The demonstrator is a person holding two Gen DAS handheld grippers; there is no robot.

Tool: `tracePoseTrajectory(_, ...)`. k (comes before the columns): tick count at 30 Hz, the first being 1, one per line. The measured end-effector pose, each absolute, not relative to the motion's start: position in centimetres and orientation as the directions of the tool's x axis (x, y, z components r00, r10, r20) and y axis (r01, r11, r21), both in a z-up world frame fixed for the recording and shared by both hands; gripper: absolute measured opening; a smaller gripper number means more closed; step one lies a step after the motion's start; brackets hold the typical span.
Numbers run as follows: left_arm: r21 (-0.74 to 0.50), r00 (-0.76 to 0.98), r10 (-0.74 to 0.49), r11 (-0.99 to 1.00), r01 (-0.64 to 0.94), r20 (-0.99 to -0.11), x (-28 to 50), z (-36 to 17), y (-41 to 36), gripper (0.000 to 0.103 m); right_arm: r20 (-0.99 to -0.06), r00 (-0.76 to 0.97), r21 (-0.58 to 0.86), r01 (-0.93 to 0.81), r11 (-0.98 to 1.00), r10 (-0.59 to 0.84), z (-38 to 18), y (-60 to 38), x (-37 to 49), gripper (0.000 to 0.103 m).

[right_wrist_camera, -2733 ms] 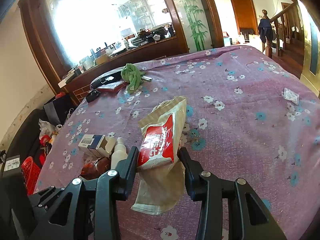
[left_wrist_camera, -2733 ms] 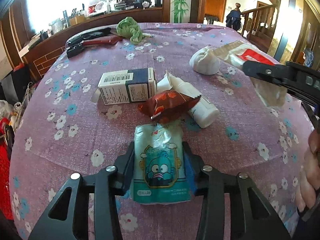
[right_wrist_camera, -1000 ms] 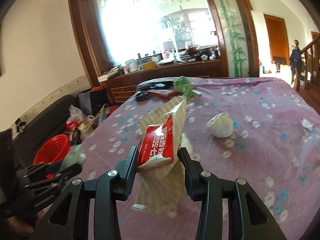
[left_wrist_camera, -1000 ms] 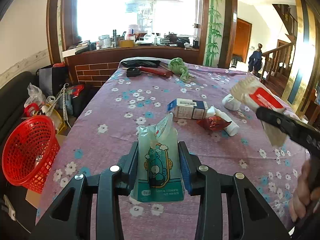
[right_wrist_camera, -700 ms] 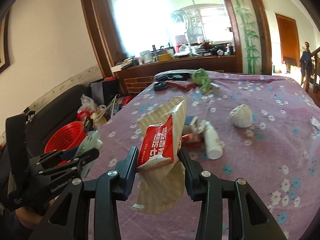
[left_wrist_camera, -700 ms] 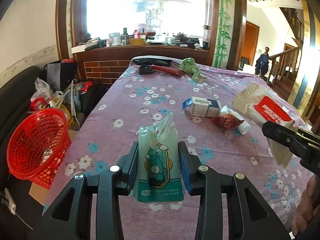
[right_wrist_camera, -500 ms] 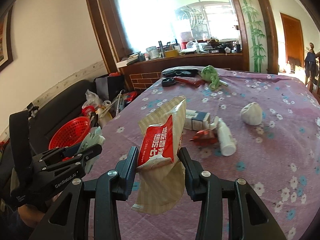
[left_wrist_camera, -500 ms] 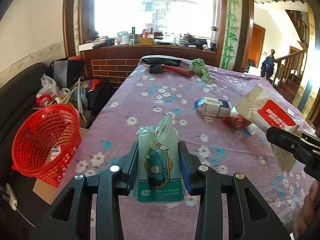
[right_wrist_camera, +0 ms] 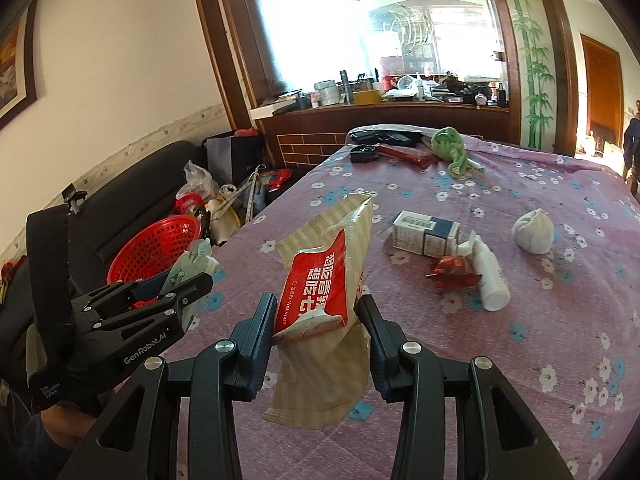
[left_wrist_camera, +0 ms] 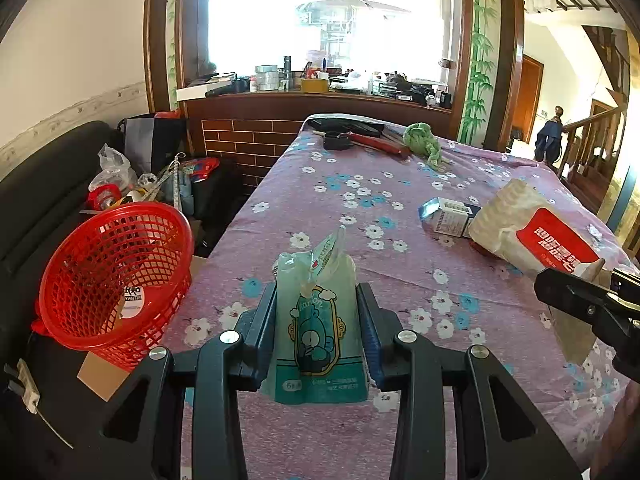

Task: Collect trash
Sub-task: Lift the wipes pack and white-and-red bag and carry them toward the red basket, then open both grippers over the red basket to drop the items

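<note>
Teal pouch (left_wrist_camera: 320,328) with a cartoon print is clamped upright between the fingers of the left gripper (left_wrist_camera: 318,332), held above the near edge of the table (left_wrist_camera: 348,184). In the right wrist view, a beige wet-wipe pack (right_wrist_camera: 324,288) with a red label is pinched between the fingers of the right gripper (right_wrist_camera: 318,332), its lower end drooping below the jaws.

Just left of the table edge, a red mesh basket (left_wrist_camera: 116,276) is seen tilted on a cardboard piece, its mouth turned toward the table; a label lies inside it. No object is seen between the teal pouch and the basket.

Farther along the flowered purple cloth, a small white-and-blue box (right_wrist_camera: 424,232) lies on its side, with a crumpled red wrapper (right_wrist_camera: 452,270) and a white spray bottle (right_wrist_camera: 488,272) touching each other just beside it. A white wad (right_wrist_camera: 534,232) rests apart to the right.

At the far end of the table, a green cloth (right_wrist_camera: 450,148), a red flat item (right_wrist_camera: 404,154) and dark objects are gathered. Bags and clutter are piled on the floor against the dark sofa (left_wrist_camera: 36,184).
</note>
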State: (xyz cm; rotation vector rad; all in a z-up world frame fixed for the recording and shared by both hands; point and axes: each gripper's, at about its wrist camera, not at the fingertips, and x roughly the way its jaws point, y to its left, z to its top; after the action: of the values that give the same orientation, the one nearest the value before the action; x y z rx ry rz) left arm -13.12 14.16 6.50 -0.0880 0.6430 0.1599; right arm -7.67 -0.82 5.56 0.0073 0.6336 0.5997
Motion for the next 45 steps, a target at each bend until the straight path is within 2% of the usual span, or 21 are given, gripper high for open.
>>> tracePoseTrajectory(41,-0.081,0.775,0.174,0.957,-0.279,-0.608,-13.9,6.0,20.1,0.037,-0.610,0.558,0.151,-0.615,0.774,0.563,4.4,6.0,-6.0,0.045)
tracePoseTrajectory(45,-0.122,0.783,0.157,0.951,-0.284,-0.602,-14.4,7.2,22.2,0.037,-0.622,0.536,0.155,-0.631,0.760,0.571,4.9,7.4,-5.4,0.045)
